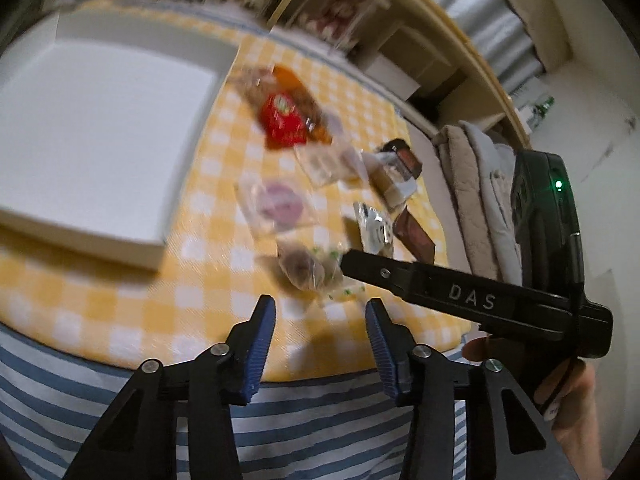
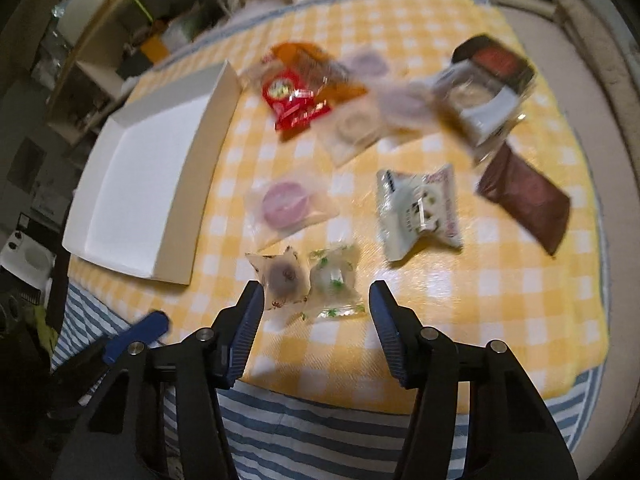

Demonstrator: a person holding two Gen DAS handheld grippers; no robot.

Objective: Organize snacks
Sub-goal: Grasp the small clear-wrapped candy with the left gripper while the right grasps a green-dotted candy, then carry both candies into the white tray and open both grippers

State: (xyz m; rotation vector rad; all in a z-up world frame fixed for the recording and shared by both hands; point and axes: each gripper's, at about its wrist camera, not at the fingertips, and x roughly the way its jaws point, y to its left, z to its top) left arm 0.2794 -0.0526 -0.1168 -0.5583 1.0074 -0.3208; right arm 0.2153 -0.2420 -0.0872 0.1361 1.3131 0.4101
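Snacks lie scattered over a yellow-and-white checked cloth (image 2: 460, 312) on the tabletop, most of them smeared by motion blur. An open white box (image 2: 132, 192) sits at the left with nothing in it. Nearest the right gripper (image 2: 316, 296) are two small clear-wrapped sweets side by side, touching: a brown-centred one (image 2: 282, 276) and a green-speckled one (image 2: 334, 280). Both lie just beyond the blue-padded fingertips; the jaws stand partly apart with nothing between them. Farther back are a pink round sweet (image 2: 286, 200) in a clear wrapper, a white printed packet (image 2: 418, 212), a dark brown sachet (image 2: 528, 204), a red packet (image 2: 294, 100) lying over an orange-brown one (image 2: 308, 60), and a dark-lidded carton (image 2: 496, 64) (its print is too blurred to read). Several pale wrapped pieces between them cannot be told apart.

From the left wrist, the left gripper (image 1: 322, 312) also stands partly apart and bare, over the cloth's near edge, where a blue-striped sheet (image 1: 60, 392) shows below. The right tool's black body crosses in from the right, its tip just over the brown-centred sweet, partly hiding it. A hand (image 1: 568, 396) on it is cut off by the frame. Shelves (image 1: 432, 52) behind are indistinct.
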